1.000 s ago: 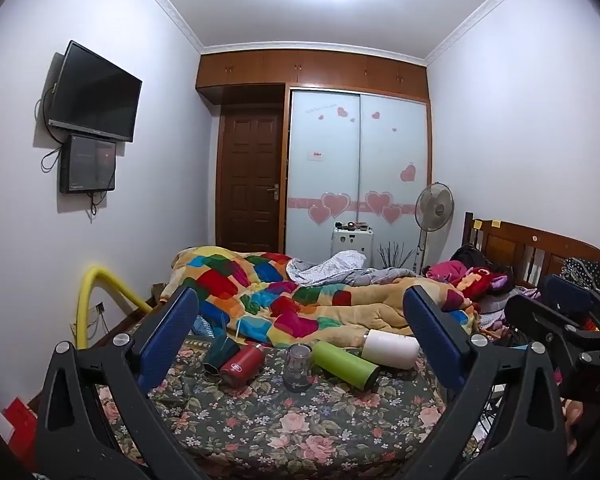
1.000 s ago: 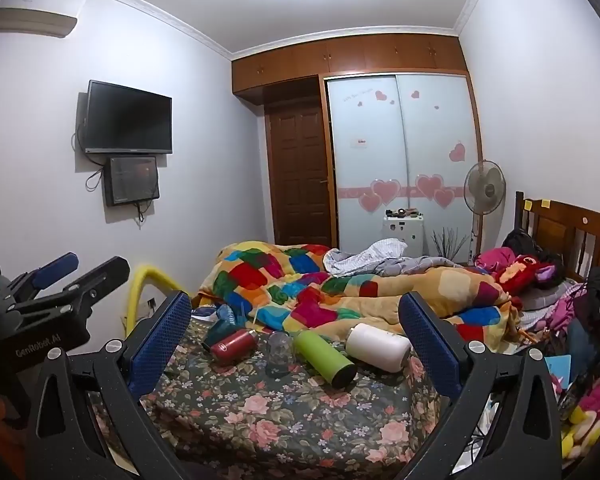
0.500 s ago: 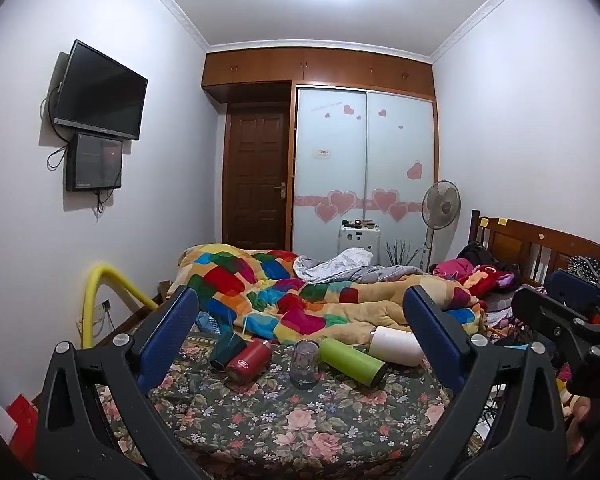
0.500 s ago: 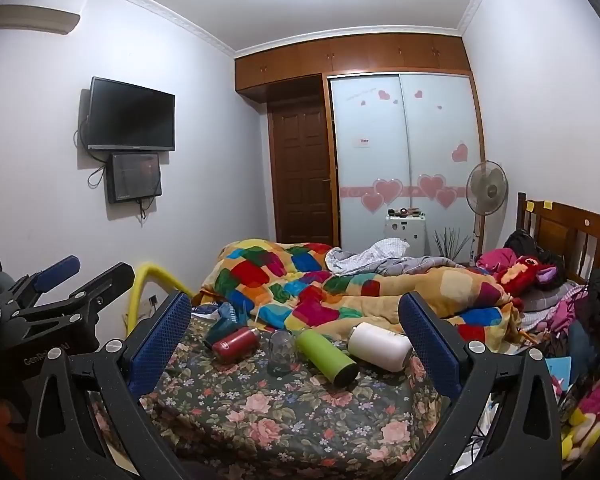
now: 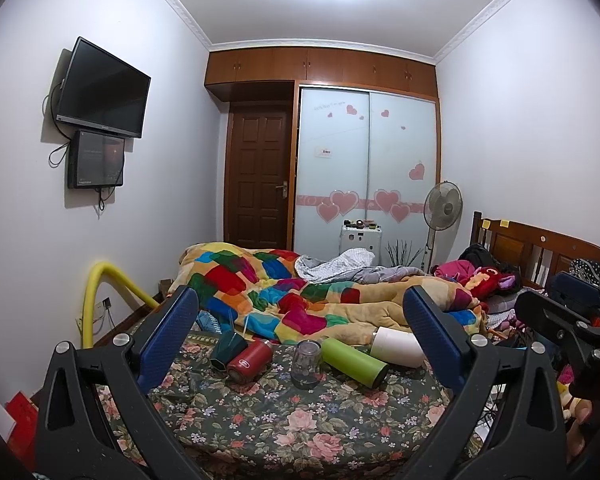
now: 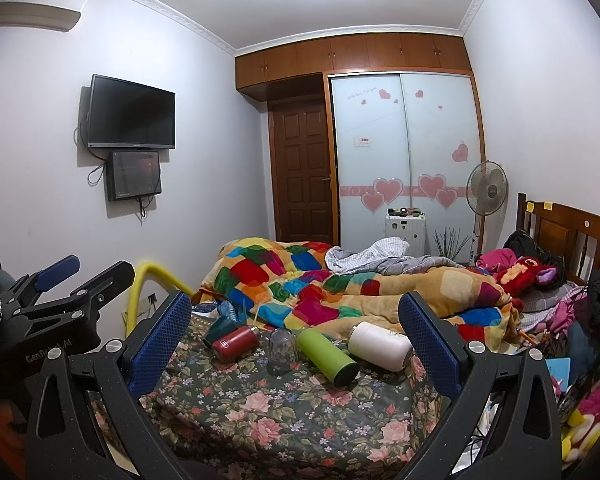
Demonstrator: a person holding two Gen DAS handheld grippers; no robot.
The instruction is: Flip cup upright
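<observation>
Left wrist view | bed (image 5: 300, 432) with flowery cover holds everything | left gripper (image 5: 300, 340) spread wide, holding nothing | right gripper (image 6: 296, 340) spread wide, holding nothing | green bottle (image 5: 354, 361) lying down, beside the cup | clear cup (image 5: 306, 364) upside down, between red bottle (image 5: 250, 360) and green bottle

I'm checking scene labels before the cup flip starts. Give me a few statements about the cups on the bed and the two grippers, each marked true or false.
1. The green cylindrical bottle stands upright. False: it lies on its side.
2. The clear glass cup sits between the red metal bottle and the green bottle. True.
3. The left gripper is shut on the white cylindrical cup. False: its jaws are open, holding nothing.
4. The right gripper is open. True.
5. The dark teal cup lies against the red bottle. True.
</observation>
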